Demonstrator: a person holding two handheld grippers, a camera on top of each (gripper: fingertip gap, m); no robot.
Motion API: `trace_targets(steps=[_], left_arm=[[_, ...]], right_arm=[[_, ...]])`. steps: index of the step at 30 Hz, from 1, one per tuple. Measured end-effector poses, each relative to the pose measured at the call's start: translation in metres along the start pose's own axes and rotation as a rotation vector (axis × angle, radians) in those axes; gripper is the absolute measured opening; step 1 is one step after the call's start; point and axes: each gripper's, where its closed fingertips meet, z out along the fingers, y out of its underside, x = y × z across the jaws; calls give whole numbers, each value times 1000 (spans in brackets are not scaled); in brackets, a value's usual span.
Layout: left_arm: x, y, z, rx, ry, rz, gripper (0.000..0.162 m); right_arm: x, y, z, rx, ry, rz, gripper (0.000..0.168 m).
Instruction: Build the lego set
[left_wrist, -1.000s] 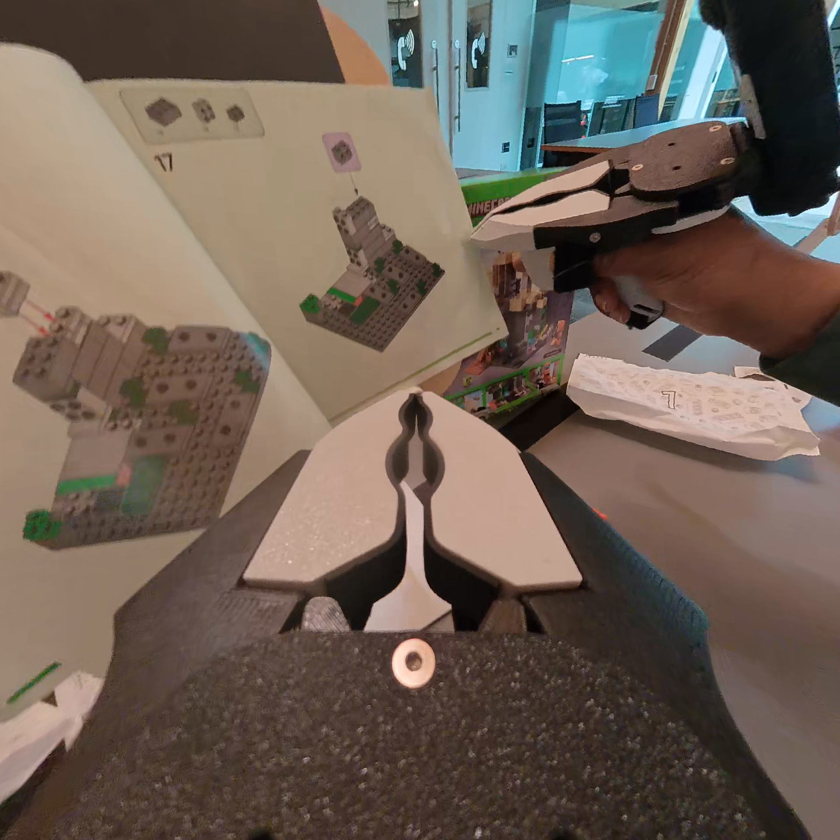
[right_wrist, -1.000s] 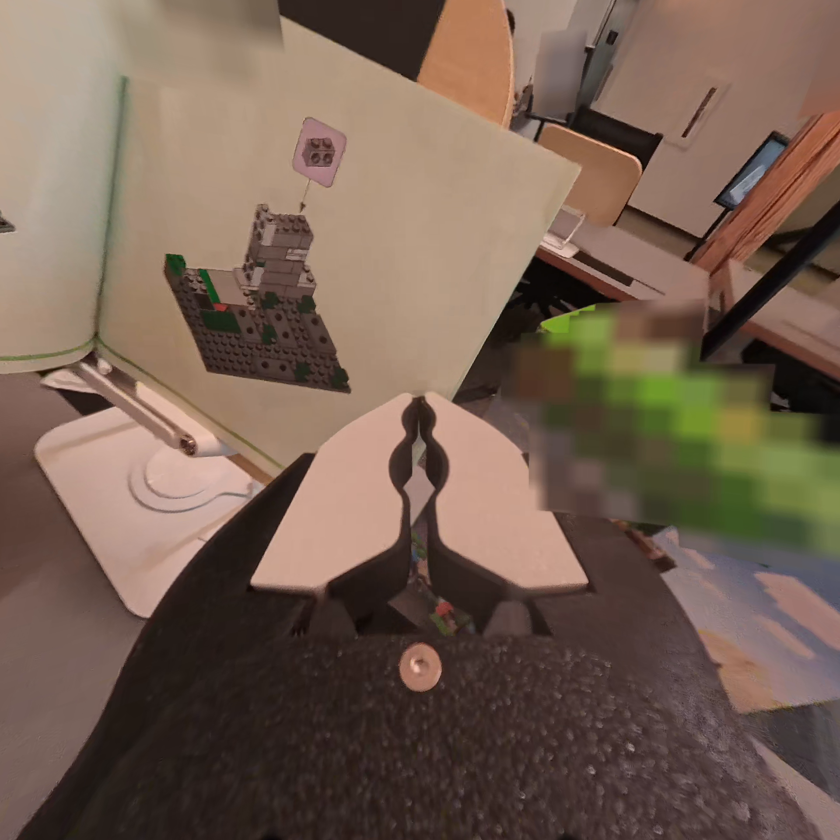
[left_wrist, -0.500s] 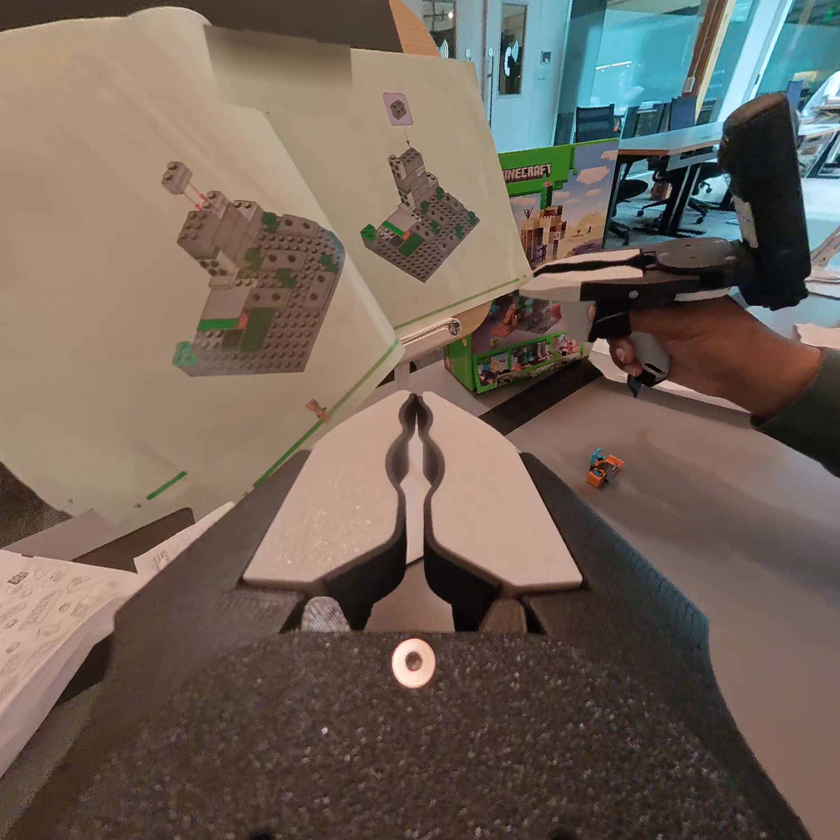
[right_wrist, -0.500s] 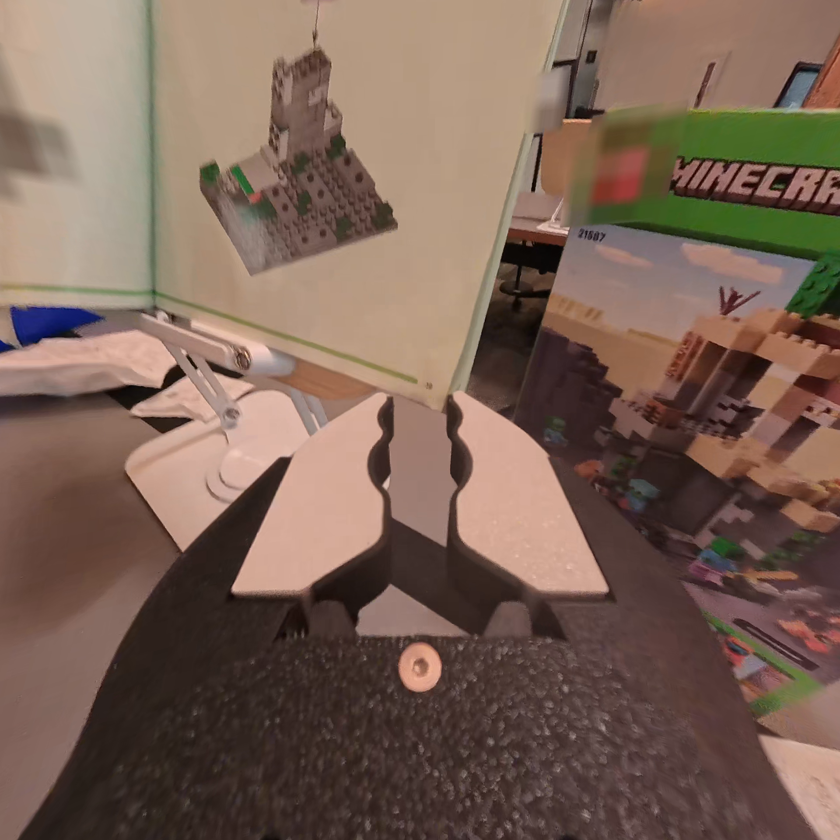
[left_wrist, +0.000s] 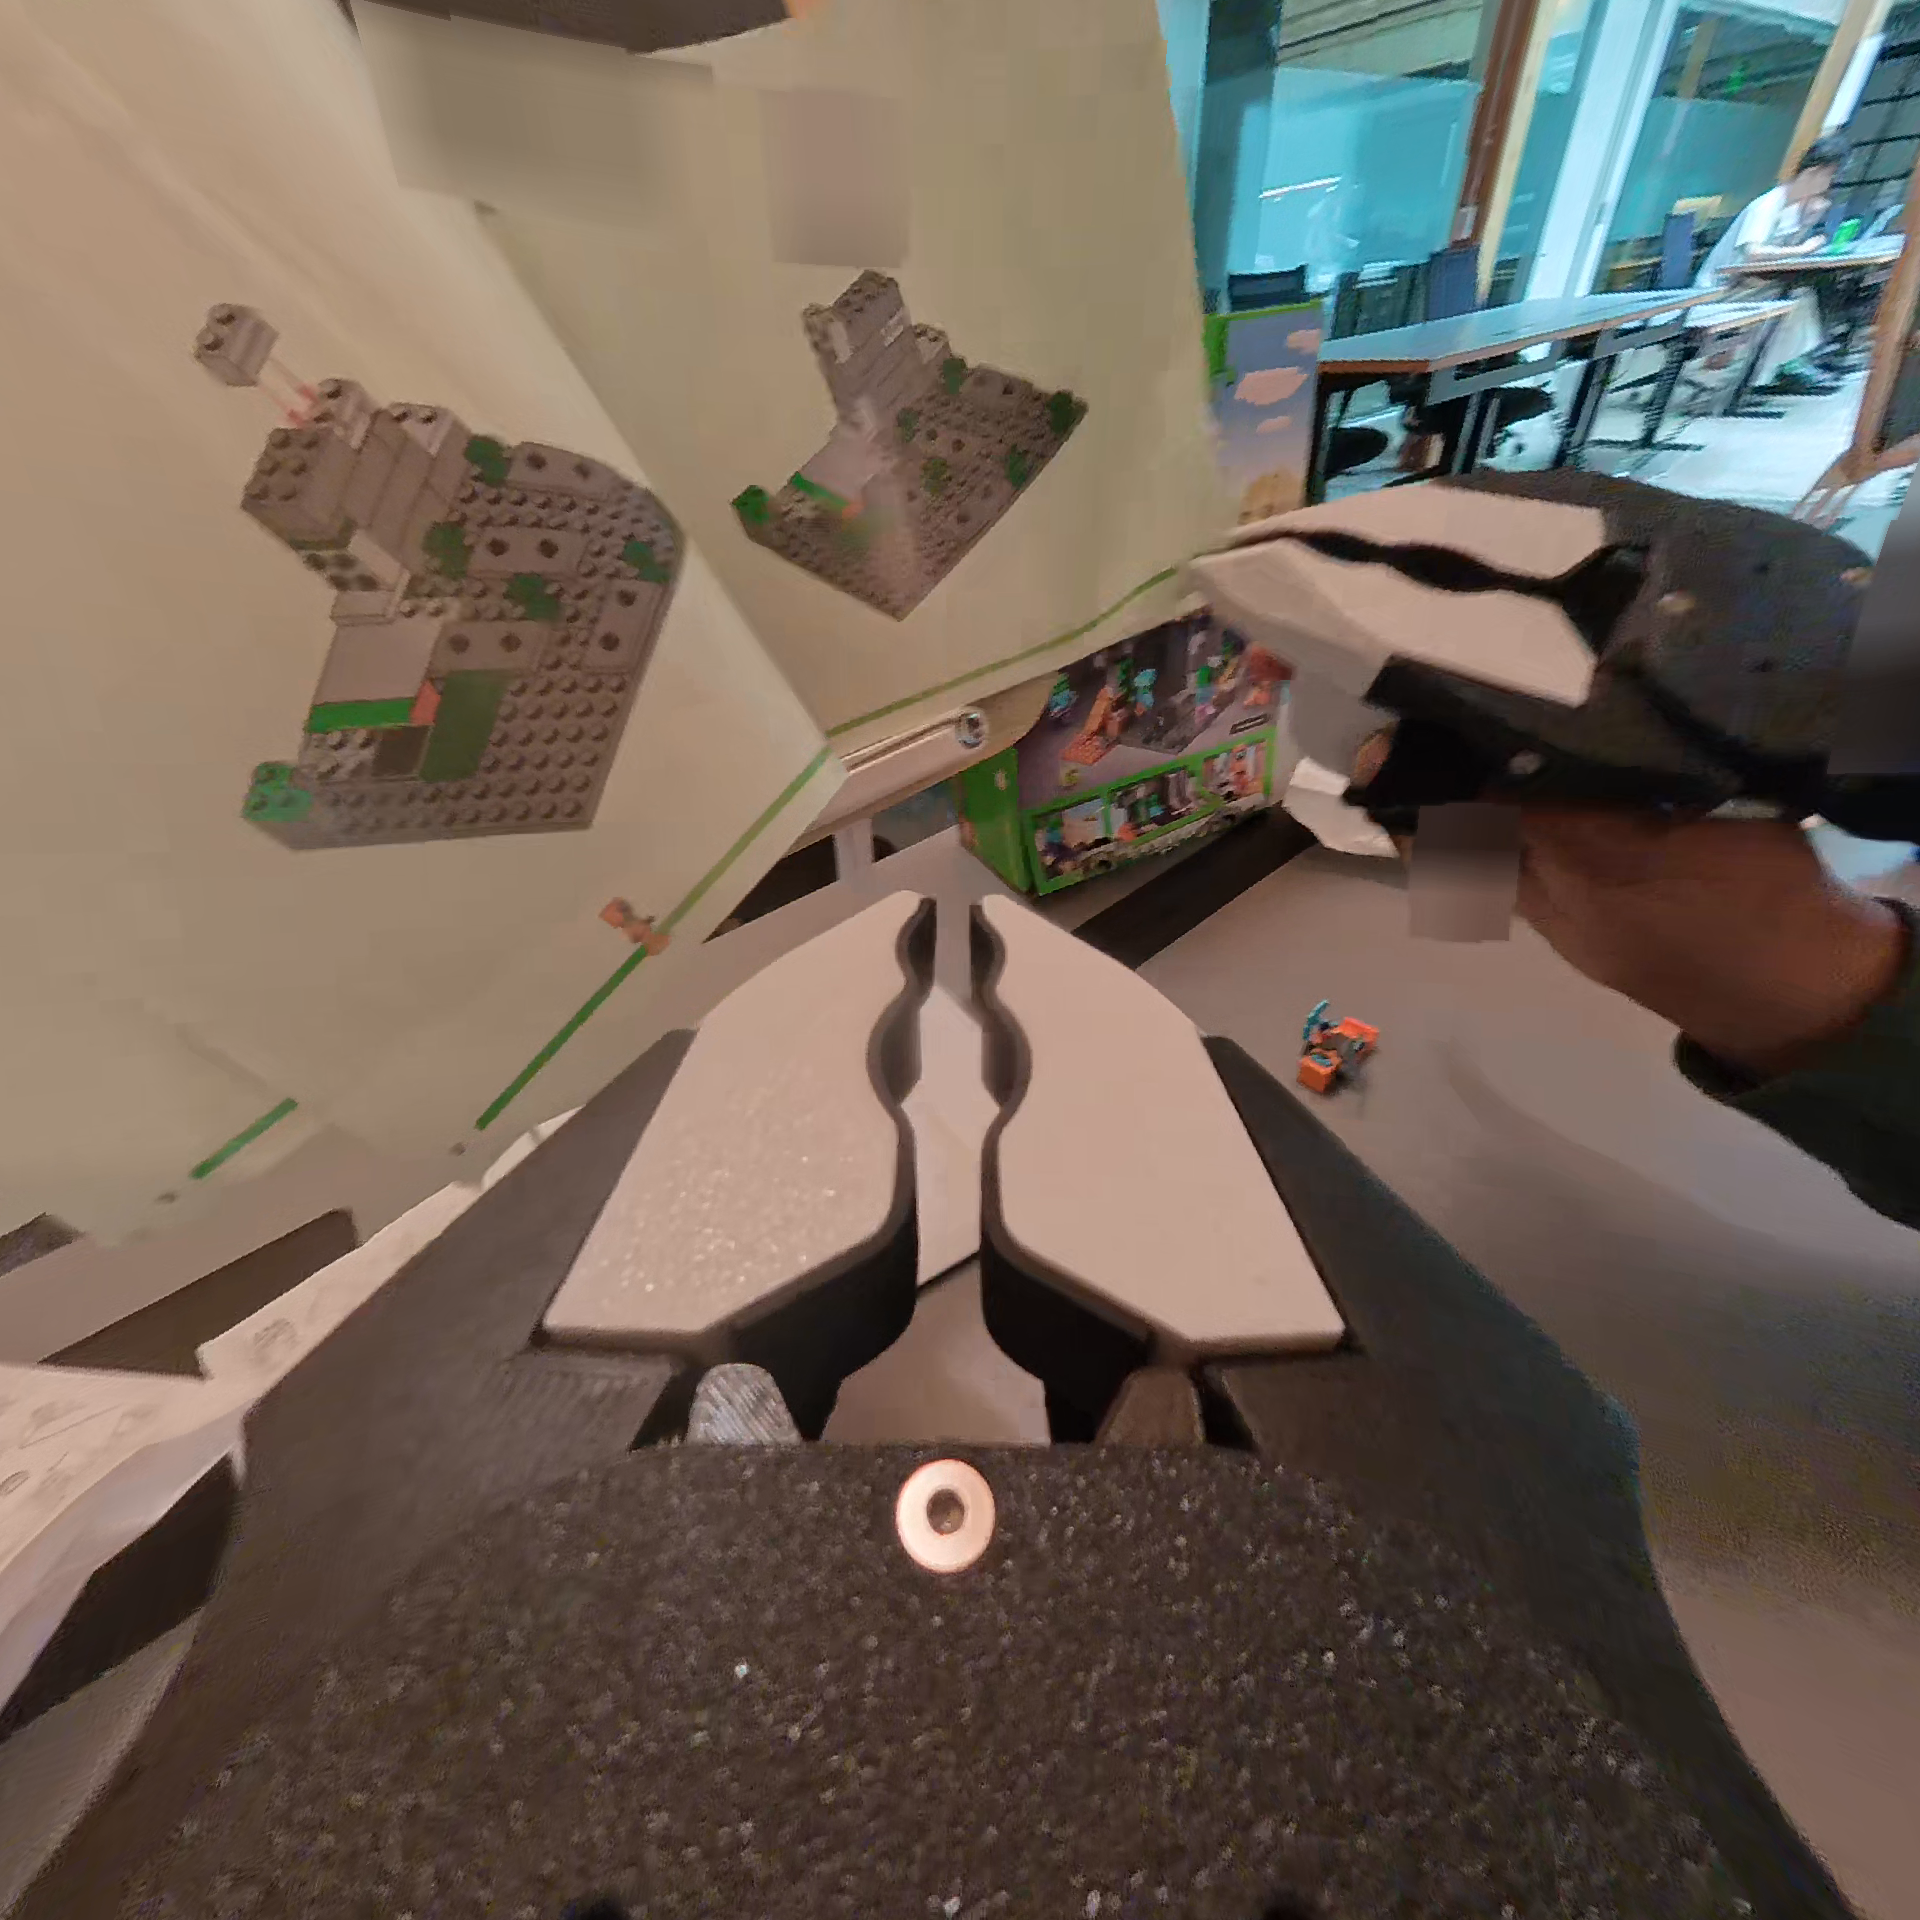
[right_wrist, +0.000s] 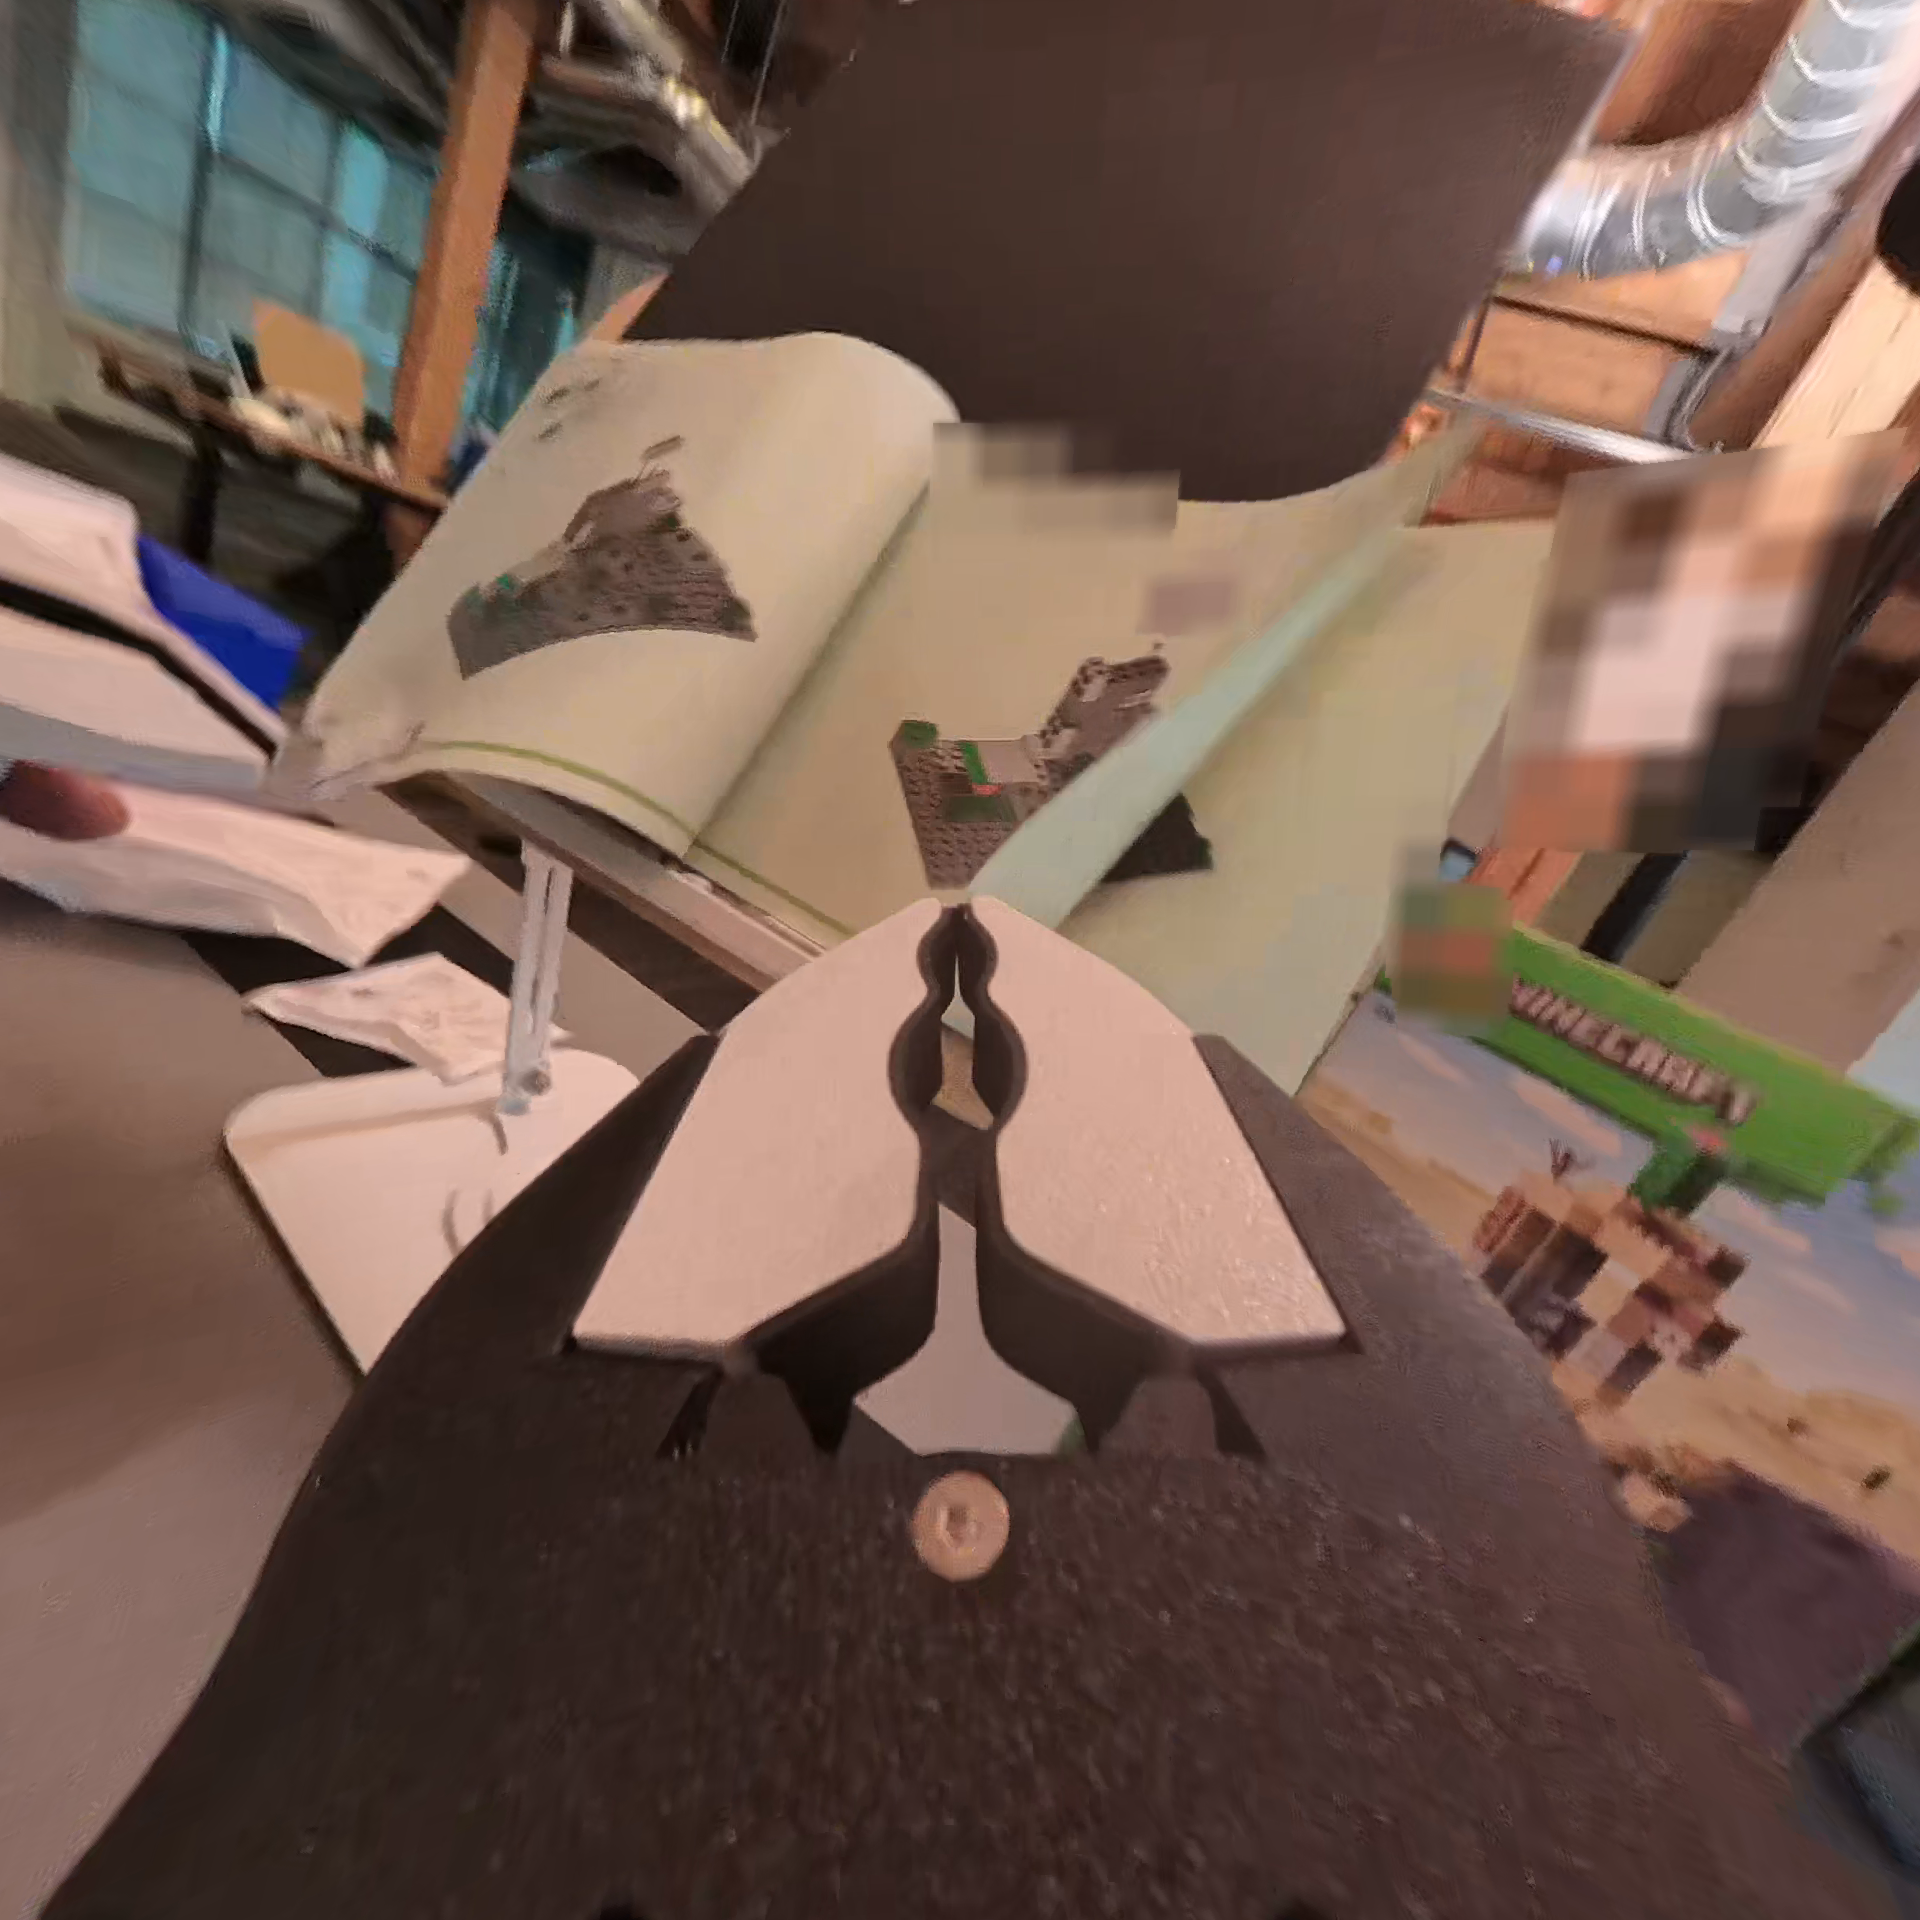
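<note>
The open instruction booklet (left_wrist: 156, 935) stands on a white stand and fills the left of the left wrist view, showing a grey and green build. My left gripper (left_wrist: 953, 909) is just below its bottom edge, jaws a narrow gap apart and empty. My right gripper (left_wrist: 1210, 571), held by a hand (left_wrist: 1683, 914), is at the right page's lower corner. In the right wrist view, my right gripper (right_wrist: 956, 912) is shut on the corner of a page (right_wrist: 1195, 748), which lifts off the booklet (right_wrist: 727, 499). A small orange and teal lego piece (left_wrist: 1335, 1049) lies on the grey table.
The green lego box (left_wrist: 1143, 769) stands behind the booklet, close on the right in the right wrist view (right_wrist: 1610, 1247). The stand's white base (right_wrist: 395, 1174) is left of my right gripper. White paper bags (right_wrist: 260, 873) lie left. Office desks are behind. The grippers' ends are close to 12 centimetres from one another.
My right gripper, open half a second ago, has shut on the page corner and lifted it. My left gripper's jaws have parted a little. Both views have swung.
</note>
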Motion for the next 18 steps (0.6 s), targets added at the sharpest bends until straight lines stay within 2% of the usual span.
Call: trace_targets(steps=[2,10,18], left_arm=[[10,-9,4,13,34,1,8],[33,-53,19,98,124,-80,13],[18,-43,12,92,93,-114,14]], right_arm=[[-12,-7,2,-9,-3,-101,0],[-44,-15,5,-19,-33,-266,0],[-76,-12,8,-17,-82,-363,0]])
